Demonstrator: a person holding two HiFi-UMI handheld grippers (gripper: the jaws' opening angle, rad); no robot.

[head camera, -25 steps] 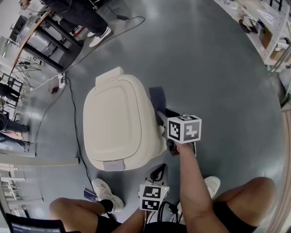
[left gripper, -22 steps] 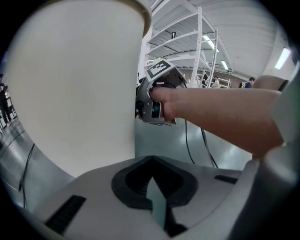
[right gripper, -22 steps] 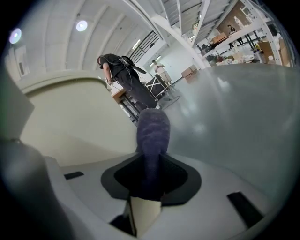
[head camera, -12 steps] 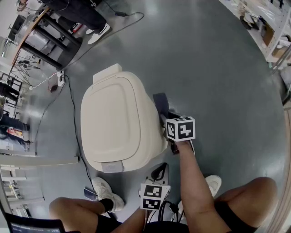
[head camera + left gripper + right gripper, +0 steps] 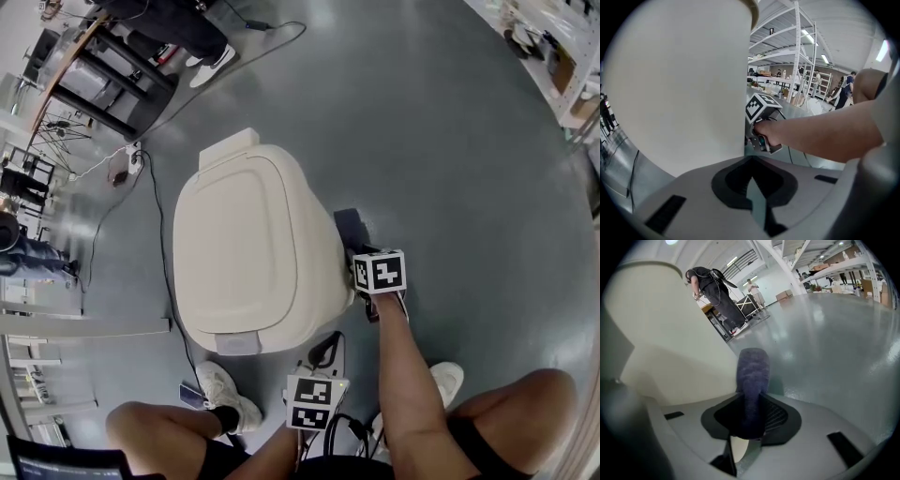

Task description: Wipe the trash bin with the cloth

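Observation:
A cream trash bin (image 5: 248, 248) with its lid down stands on the grey floor in the head view. My right gripper (image 5: 354, 246) is at the bin's right side, shut on a dark blue cloth (image 5: 349, 228) that lies against the bin wall. In the right gripper view the cloth (image 5: 752, 378) sticks up from the right gripper (image 5: 747, 425) beside the bin (image 5: 670, 348). My left gripper (image 5: 323, 356) is low at the bin's near right corner, shut with nothing in it. The left gripper view shows the bin wall (image 5: 679, 84) close ahead of the left gripper (image 5: 752, 187).
A black cable (image 5: 159, 253) runs along the floor left of the bin from a power strip (image 5: 127, 169). Black table legs (image 5: 108, 98) and a standing person (image 5: 178, 28) are at the far left. Shelves (image 5: 553, 56) line the far right. My shoes (image 5: 220, 389) are near the bin.
The right gripper and cloth have slid a little along the bin's right side toward me. The left gripper has stayed where it was.

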